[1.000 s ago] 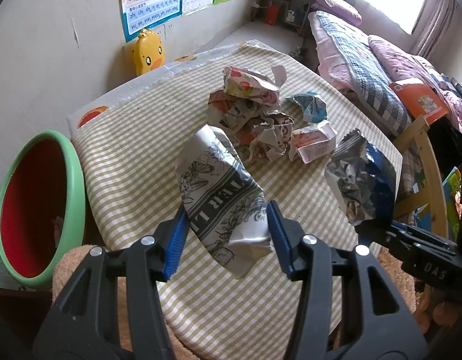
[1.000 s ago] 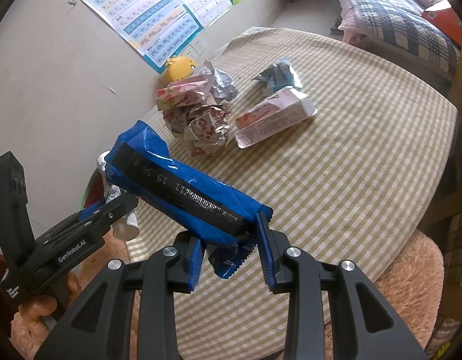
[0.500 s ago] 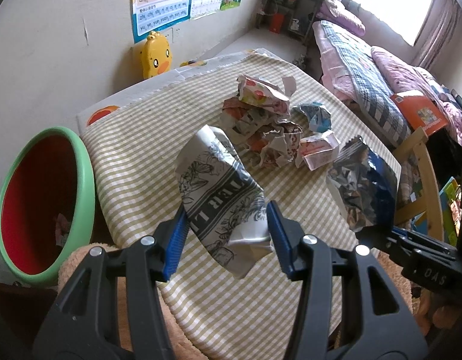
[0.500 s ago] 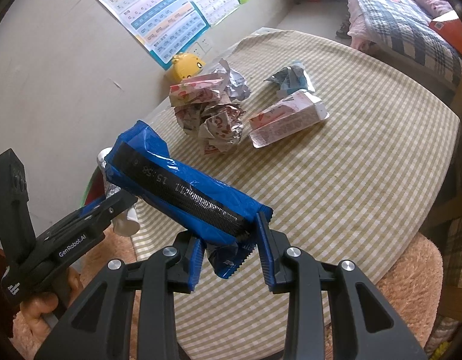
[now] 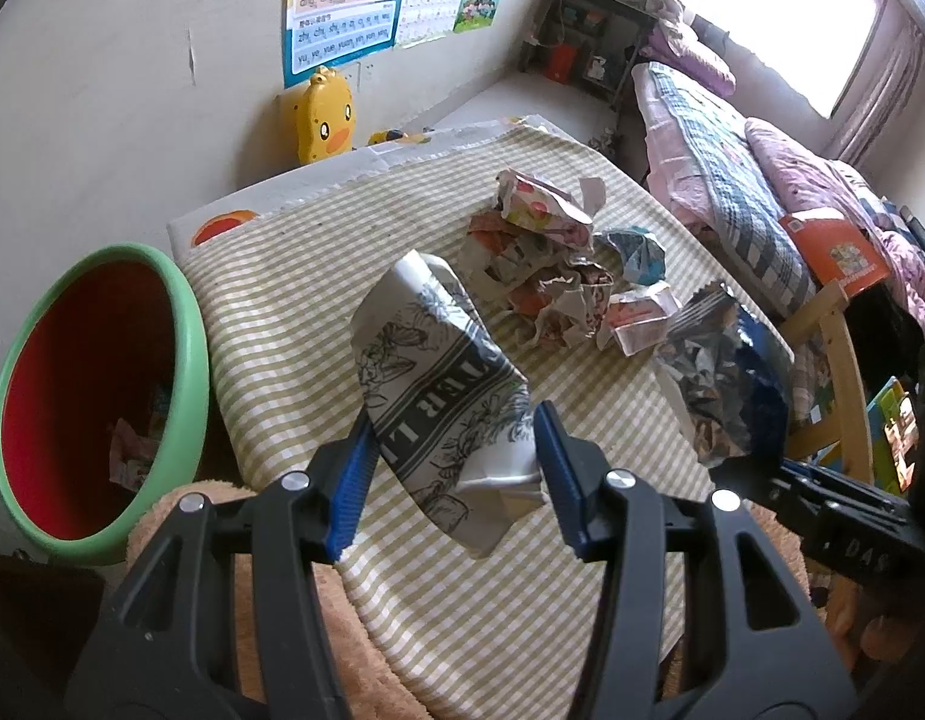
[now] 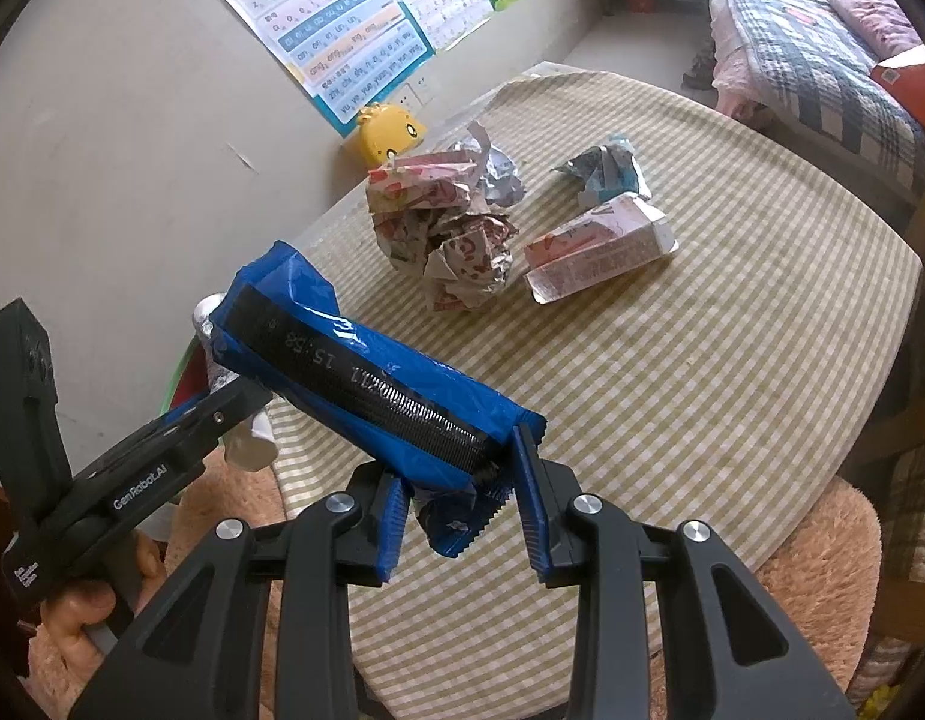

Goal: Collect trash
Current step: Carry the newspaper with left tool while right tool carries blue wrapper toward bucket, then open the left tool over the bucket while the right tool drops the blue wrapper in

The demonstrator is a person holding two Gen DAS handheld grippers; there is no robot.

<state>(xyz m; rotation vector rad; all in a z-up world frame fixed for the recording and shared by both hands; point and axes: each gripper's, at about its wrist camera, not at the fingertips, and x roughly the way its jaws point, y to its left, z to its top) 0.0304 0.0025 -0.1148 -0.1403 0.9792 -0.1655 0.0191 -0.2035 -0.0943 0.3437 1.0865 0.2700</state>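
Note:
My left gripper [image 5: 453,474] is shut on a white wrapper with black floral print [image 5: 438,384], held above the checked table [image 5: 294,324]. My right gripper [image 6: 462,507] is shut on a blue foil snack bag [image 6: 366,372]; in the left wrist view the same bag [image 5: 726,384] shows its silver inside at the right. A pile of crumpled wrappers [image 5: 540,264] and a pink carton [image 6: 600,255] lie on the table beyond. A bin with a green rim and red inside [image 5: 192,360] stands at the table's left edge, with some scraps in it.
A yellow duck toy [image 5: 321,120] sits by the wall under posters. A bed [image 5: 732,180] with plaid and pink bedding lies to the right. A wooden chair frame [image 5: 834,348] stands at the table's right side. A tan fluffy cushion [image 6: 822,564] is near the front edge.
Both grippers, still holding their wrappers, have drifted slightly back and toward the bin side; the table and pile sit a little further right in the left wrist view.

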